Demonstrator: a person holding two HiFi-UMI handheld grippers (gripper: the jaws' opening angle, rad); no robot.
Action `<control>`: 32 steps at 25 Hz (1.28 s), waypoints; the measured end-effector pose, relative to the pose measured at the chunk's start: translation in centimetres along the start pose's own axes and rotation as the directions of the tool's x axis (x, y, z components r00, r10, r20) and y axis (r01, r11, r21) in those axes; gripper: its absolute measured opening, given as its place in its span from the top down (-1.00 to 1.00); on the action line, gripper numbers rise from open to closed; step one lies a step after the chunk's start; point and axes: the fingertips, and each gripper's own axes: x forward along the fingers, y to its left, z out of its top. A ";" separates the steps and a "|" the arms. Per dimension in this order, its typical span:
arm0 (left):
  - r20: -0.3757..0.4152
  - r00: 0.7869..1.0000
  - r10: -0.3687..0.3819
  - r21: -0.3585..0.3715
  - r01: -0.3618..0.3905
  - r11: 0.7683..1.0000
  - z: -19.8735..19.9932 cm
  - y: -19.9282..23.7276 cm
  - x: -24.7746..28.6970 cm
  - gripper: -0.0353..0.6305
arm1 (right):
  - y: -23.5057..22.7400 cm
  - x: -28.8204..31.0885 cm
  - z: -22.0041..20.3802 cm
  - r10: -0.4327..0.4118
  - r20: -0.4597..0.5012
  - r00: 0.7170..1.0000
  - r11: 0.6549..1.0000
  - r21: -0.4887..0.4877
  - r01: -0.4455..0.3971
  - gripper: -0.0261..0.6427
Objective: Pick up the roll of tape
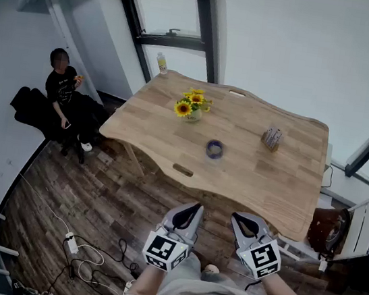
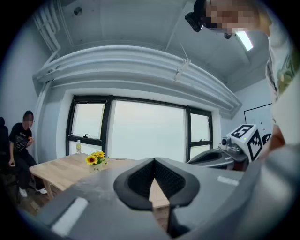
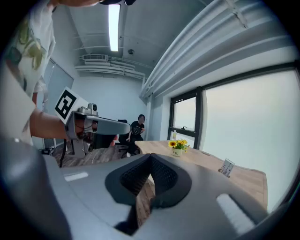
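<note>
Wood-plank flooring (image 1: 95, 199) lay nearest, where the left gripper (image 1: 191, 210) and the right gripper (image 1: 241, 219) hung side by side, each with its jaws pressed together on nothing. Beyond them stood the wooden table (image 1: 248, 180). The roll of tape (image 1: 214, 149) lay flat near its middle, well apart from both grippers. Farther left sat a sunflower vase (image 1: 191, 107).

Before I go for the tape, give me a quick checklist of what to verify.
1. Tape visible on table: ok.
2. Tape apart from flowers: ok.
3. Left gripper empty: ok, jaws together.
4. Right gripper open for the grab: not ok, shut.
5. Both near the tape: not ok, both short of the table.
</note>
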 end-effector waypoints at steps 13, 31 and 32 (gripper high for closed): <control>-0.025 0.999 0.040 -0.039 -0.041 0.998 -1.5 3.3 -0.4 0.88 | -2.4 3.3 1.6 -0.087 0.057 0.995 0.996 -0.018 0.088 0.92; -0.093 0.995 -0.047 -0.080 0.040 0.996 -3.1 12.8 8.9 0.88 | -10.1 15.3 1.9 -0.130 -0.037 0.991 0.991 0.013 0.130 0.84; -0.094 0.994 -0.050 -0.081 0.042 0.996 -3.1 13.4 9.5 0.88 | -10.5 16.0 1.9 -0.122 -0.046 0.991 0.992 0.015 0.123 0.82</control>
